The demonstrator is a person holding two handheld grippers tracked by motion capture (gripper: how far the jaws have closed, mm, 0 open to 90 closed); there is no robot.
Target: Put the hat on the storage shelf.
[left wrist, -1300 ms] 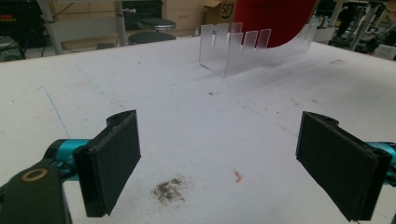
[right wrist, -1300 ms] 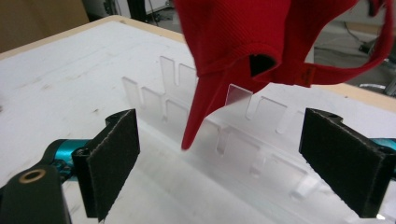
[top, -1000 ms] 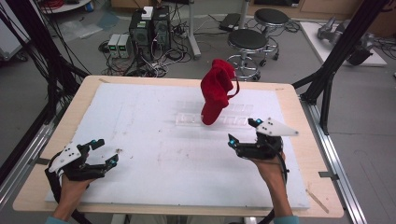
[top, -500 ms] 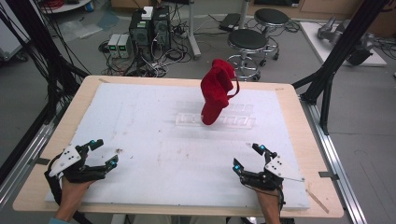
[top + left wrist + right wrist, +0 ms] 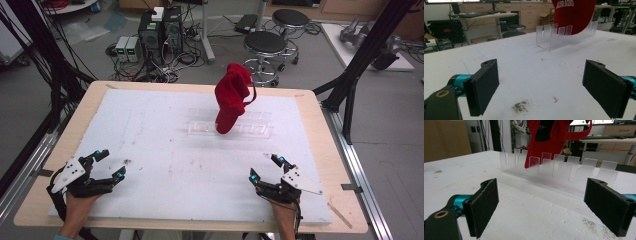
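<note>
Red cap (image 5: 232, 102): upright on edge in the clear acrylic rack (image 5: 250, 129), past the middle of the white mat (image 5: 150, 135), crown up, lower rim down among the rack's slotted tabs. Strap loop (image 5: 251, 95) out toward the right side of the high view. White lettering across the cap (image 5: 573, 12) in the left gripper view, cut off by the top edge, so not fully legible. From the right gripper view, cap (image 5: 549, 137) seen from its open side, dark lining inside, strap arching to the right, lower edge behind the frosted tabs of the rack (image 5: 559, 173); whether seated in a slot or just leaning between two rows, hard to say from here.

Left gripper (image 5: 106, 164): low at the near left corner of the mat, jaws spread wide, nothing between them. Bare mat and a small dark smudge (image 5: 520, 106) between the pads in its own view, rack (image 5: 559, 36) well ahead and to the right.

Right gripper (image 5: 266, 167): low at the near right of the mat, jaws likewise spread wide and empty, grey three-cornered plate on top. Aimed at the rack, near it but apart from it.

Both grippers well apart from the cap. Wooden table (image 5: 327, 150) under the mat; stools (image 5: 267, 45) and computer boxes (image 5: 160, 30) on the floor beyond.
</note>
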